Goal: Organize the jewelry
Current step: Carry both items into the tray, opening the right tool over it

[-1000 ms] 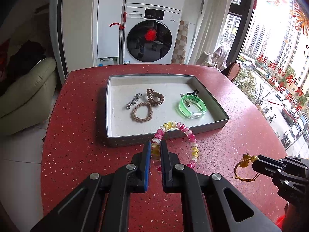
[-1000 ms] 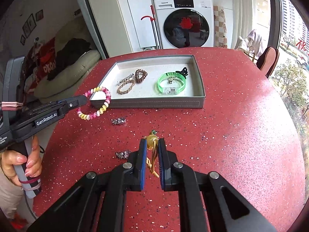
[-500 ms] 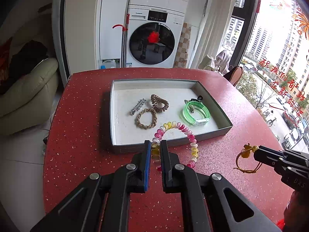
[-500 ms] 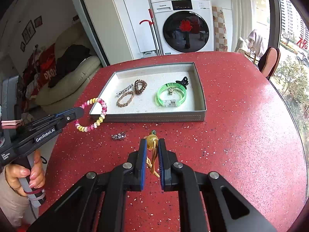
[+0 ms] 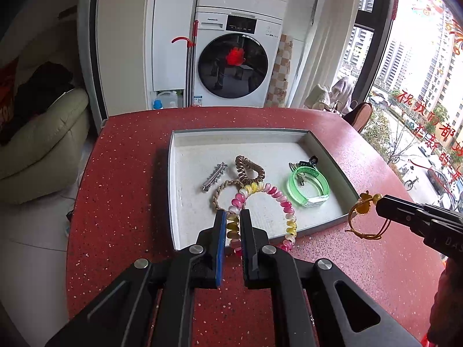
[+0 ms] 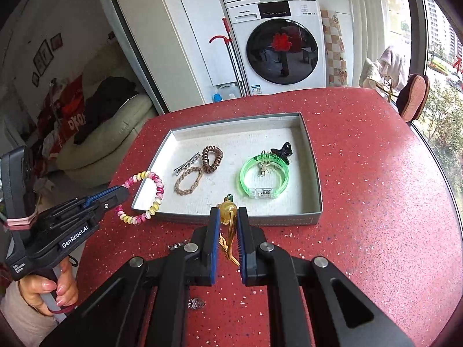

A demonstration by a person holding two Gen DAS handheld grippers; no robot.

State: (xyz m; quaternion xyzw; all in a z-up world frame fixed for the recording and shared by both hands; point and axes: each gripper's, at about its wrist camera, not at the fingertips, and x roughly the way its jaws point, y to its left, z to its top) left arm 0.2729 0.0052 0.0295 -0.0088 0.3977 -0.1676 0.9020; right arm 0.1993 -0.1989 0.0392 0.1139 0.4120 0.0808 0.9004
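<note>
My left gripper [image 5: 233,217] is shut on a pink, yellow and white beaded bracelet [image 5: 277,195], which hangs over the near-left rim of the grey tray [image 5: 172,173]. In the right wrist view that bracelet [image 6: 157,190] dangles from the left gripper [image 6: 123,193] at the tray's near-left corner. My right gripper [image 6: 226,214] is shut on a yellow cord charm [image 6: 226,212], just in front of the tray's near wall [image 6: 260,220]. The left wrist view shows the charm [image 5: 363,206] hanging at the tray's right corner. Inside the tray lie a green bangle [image 6: 264,177], a braided loop [image 6: 188,180], a brown coil tie [image 6: 212,159], a silver clip [image 6: 186,163] and a black claw clip [image 6: 282,150].
Small silver pieces [image 6: 177,245] [image 6: 196,303] lie on the red speckled table [image 6: 376,202] near my right gripper. A washing machine [image 6: 277,46] stands beyond the table, a sofa [image 6: 110,136] at left and a chair [image 6: 413,98] at the far right edge.
Both grippers have moved forward toward the tray. The beaded bracelet now hangs over the tray's near-left edge, and the charm has come up to the near wall.
</note>
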